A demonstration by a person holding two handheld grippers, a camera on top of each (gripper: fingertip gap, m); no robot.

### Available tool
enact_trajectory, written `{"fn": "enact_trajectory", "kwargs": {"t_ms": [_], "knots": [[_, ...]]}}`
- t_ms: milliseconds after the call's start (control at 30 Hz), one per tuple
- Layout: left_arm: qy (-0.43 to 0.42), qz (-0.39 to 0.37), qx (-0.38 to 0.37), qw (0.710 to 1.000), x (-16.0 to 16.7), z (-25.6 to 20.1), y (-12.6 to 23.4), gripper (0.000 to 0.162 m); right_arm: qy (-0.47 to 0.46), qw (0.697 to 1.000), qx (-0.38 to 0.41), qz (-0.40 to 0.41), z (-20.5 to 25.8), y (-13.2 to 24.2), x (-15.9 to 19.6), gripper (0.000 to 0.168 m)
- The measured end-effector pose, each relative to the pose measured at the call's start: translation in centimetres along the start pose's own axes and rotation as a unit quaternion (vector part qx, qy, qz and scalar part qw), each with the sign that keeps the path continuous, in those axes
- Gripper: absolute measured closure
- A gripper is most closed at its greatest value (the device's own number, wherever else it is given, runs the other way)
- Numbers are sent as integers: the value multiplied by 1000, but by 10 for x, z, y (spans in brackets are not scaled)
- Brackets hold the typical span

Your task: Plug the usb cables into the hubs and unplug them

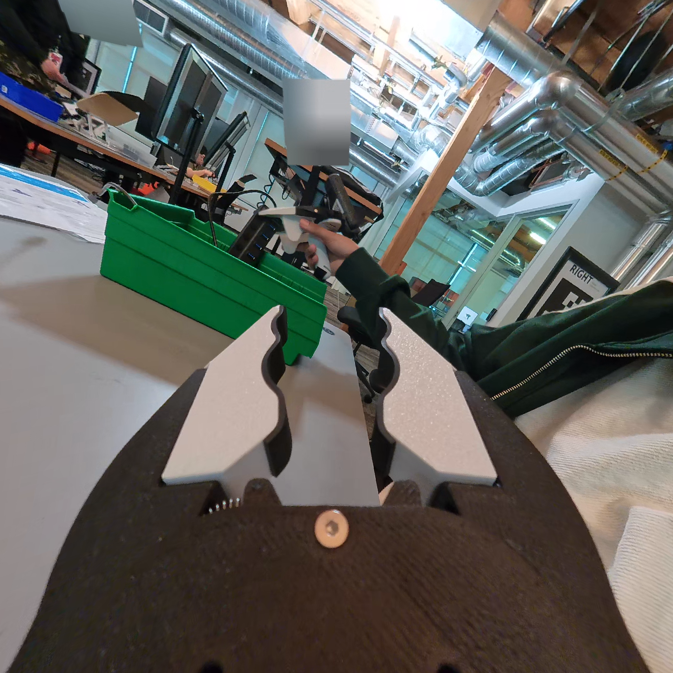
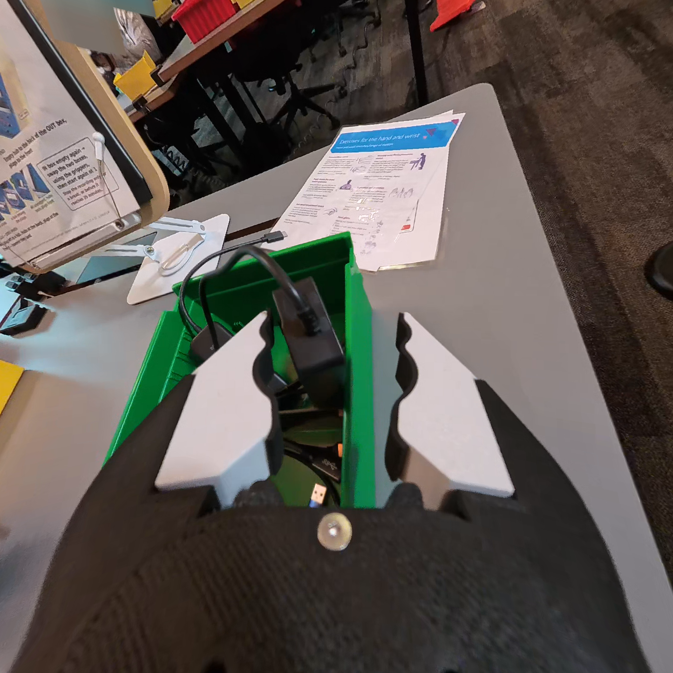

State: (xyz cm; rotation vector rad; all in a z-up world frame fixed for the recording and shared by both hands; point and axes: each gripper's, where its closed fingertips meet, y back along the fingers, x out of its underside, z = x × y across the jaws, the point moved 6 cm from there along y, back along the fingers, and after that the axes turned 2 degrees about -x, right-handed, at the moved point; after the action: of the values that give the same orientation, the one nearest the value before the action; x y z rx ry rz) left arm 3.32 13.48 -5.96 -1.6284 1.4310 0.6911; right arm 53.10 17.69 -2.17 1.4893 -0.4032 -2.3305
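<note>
Hub: my black hub (image 2: 313,338) leans upright inside the green bin (image 2: 358,364).
Cable: its black lead (image 2: 233,255) loops over the rim, plug (image 2: 274,237) free.

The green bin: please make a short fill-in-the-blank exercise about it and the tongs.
1. The bin holding the black hubs is ____ in colour.
2. The right tongs, hovering above the bin, are ____.
3. The left tongs hold ____.
4. The bin stands on a ____ table.

Missing words: green; open; nothing; grey
</note>
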Motion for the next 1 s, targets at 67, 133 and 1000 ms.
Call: {"fn": "enact_trajectory", "kwargs": {"t_ms": [67, 133, 1000], "knots": [[1, 0, -1, 1000, 0, 0, 0, 115, 4, 1000, -1, -17, 0, 11, 2, 100], [2, 0, -1, 1000, 0, 1, 0, 115, 13, 999, -5, -48, 2, 22, 1, 101], [15, 4, -48, 999, 2, 19, 4, 116, 135, 964, 147, -178, 17, 77, 101, 101]]}}
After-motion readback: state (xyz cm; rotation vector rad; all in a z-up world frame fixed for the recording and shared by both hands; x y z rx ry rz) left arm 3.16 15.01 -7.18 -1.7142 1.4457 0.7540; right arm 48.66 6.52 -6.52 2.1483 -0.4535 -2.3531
